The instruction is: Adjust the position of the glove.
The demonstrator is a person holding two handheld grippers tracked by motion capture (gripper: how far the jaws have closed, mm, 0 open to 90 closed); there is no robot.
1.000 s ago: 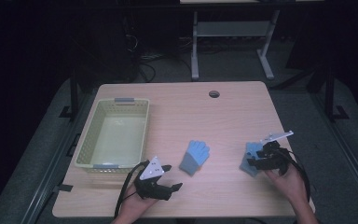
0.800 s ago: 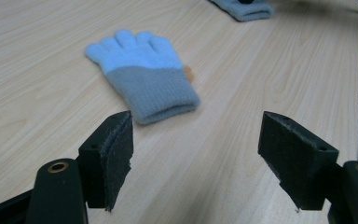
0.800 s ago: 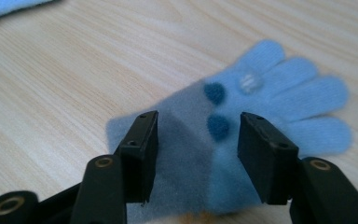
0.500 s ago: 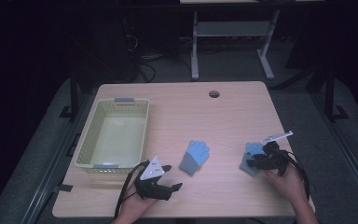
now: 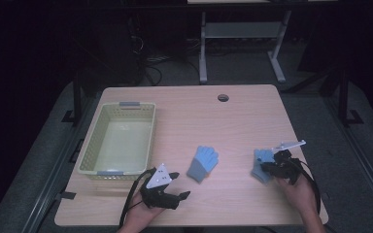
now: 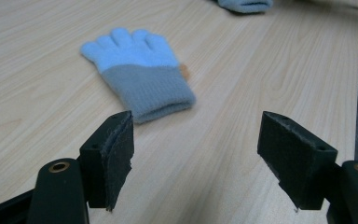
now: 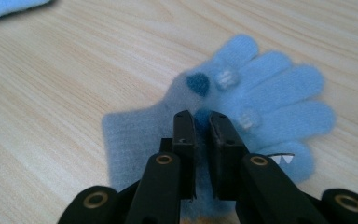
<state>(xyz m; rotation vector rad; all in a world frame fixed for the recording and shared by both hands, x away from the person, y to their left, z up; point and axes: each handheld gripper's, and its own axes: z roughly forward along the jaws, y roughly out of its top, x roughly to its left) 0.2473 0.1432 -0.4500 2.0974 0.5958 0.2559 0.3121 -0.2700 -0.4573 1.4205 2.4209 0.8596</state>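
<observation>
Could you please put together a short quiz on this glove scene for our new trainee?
1. True or false: the left gripper has its jaws closed on a glove.
2. Which glove does the right gripper pinch? A) the glove in the middle of the table B) the glove near the right edge C) one lying in the basket
3. Fill in: the basket stands on the ______ side of the table in the high view.

Key:
1. False; its jaws stand wide apart, short of the middle glove.
2. B; the jaws are nearly shut on its fabric.
3. Left.
</observation>
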